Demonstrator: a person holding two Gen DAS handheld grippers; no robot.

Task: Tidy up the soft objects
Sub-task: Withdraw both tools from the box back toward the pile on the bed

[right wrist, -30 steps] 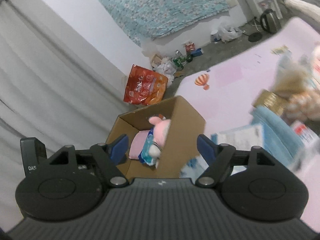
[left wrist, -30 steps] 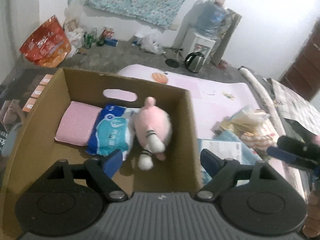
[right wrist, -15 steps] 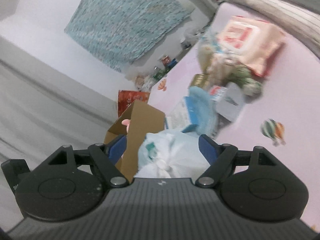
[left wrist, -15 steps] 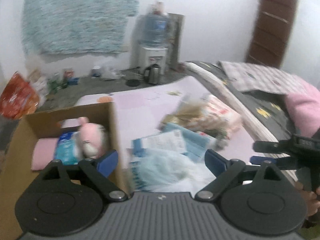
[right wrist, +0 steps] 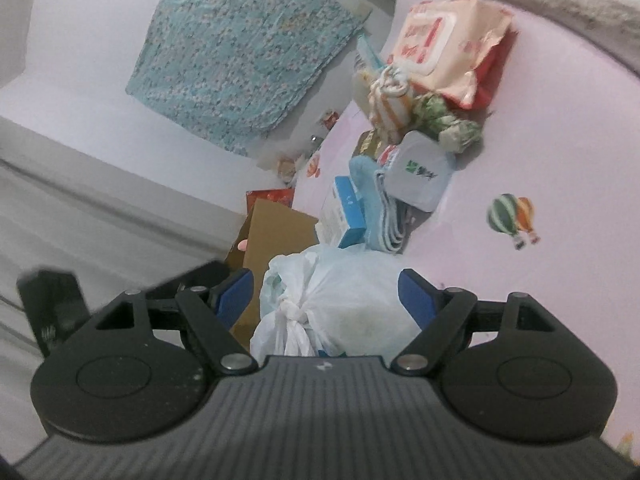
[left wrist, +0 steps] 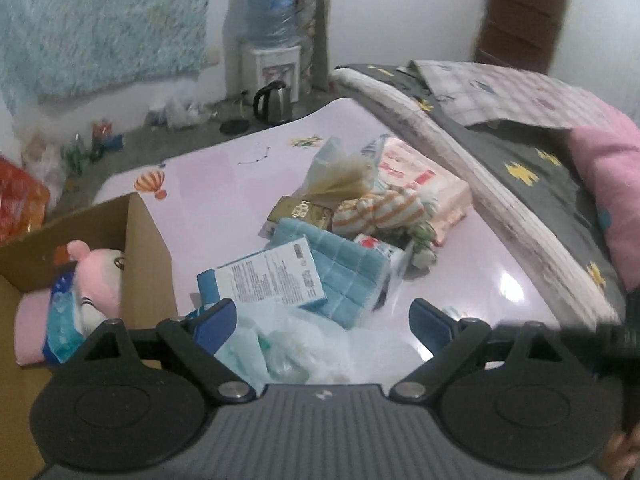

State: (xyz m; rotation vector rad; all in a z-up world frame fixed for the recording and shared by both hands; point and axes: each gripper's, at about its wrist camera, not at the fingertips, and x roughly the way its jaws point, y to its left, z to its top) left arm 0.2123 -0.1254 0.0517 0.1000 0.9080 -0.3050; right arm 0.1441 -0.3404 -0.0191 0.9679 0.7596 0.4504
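Soft objects lie in a loose pile on a pink table (left wrist: pixel 224 184) printed with balloons: a knotted white plastic bag (right wrist: pixel 336 304) nearest the cameras, a folded blue towel (left wrist: pixel 344 268) with a blue-and-white box (left wrist: pixel 272 276) resting on it, a striped orange-and-white plush (left wrist: pixel 380 210), and a large peach wipes pack (right wrist: pixel 444 44) at the far end of the pile. To the left of the pile stands an open cardboard box (left wrist: pixel 148 248), holding a pink plush toy (left wrist: pixel 102 276), a blue tissue pack (left wrist: pixel 60 316) and a pink cloth (left wrist: pixel 30 324) side by side. The left hand-held gripper (left wrist: pixel 324 322) hovers over the near edge of the bag with its jaws spread wide, having just been opening, and its blue pads stand clear of the plastic. The right hand-held gripper (right wrist: pixel 326 294) faces the bag's knot, jaws wide on either side of the bag; whether the pads touch the plastic cannot be told. Beyond the table lie a bed with a dark patterned quilt (left wrist: pixel 520 160), a water dispenser (left wrist: pixel 276 40) and a kettle (left wrist: pixel 274 98) on the floor.
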